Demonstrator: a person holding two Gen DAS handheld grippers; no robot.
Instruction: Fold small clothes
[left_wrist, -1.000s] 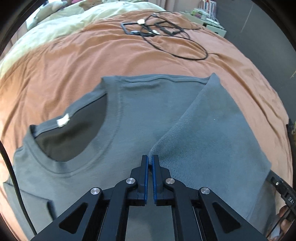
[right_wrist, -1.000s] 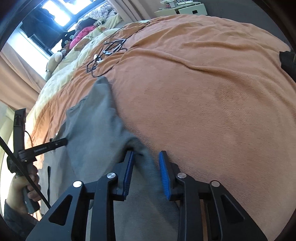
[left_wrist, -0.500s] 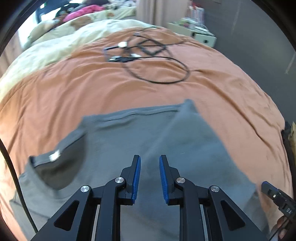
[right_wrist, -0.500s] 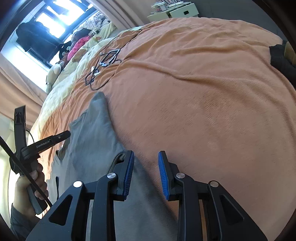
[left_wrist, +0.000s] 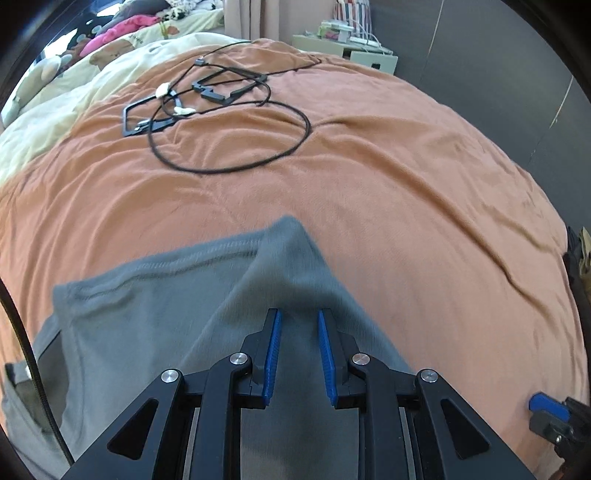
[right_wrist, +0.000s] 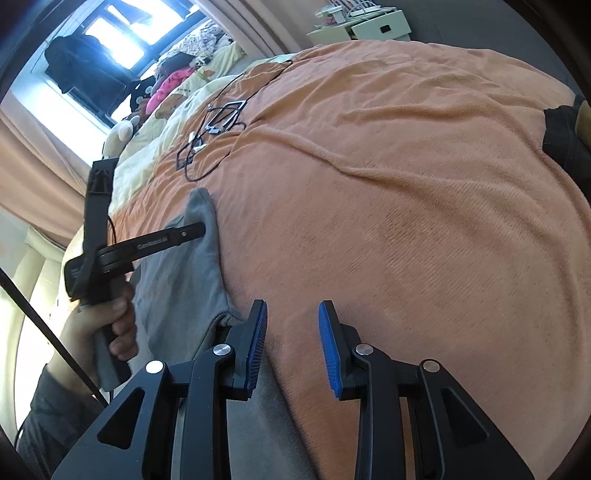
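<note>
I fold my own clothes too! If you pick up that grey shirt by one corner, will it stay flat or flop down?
Probably flop. The grey shirt is soft knit, already draped in a loose fold. It looks thin, so likely light. On the fuzzy orange blanket it would probably drag and bunch, not slide.

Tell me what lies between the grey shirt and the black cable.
Only bare orange blanket between the shirt and the cable, in the left wrist view.

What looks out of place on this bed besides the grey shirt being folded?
A tangle of black cables lies loose on the orange blanket, beyond the grey shirt. It has nothing to do with folding, though it lies apart from the shirt.
</note>
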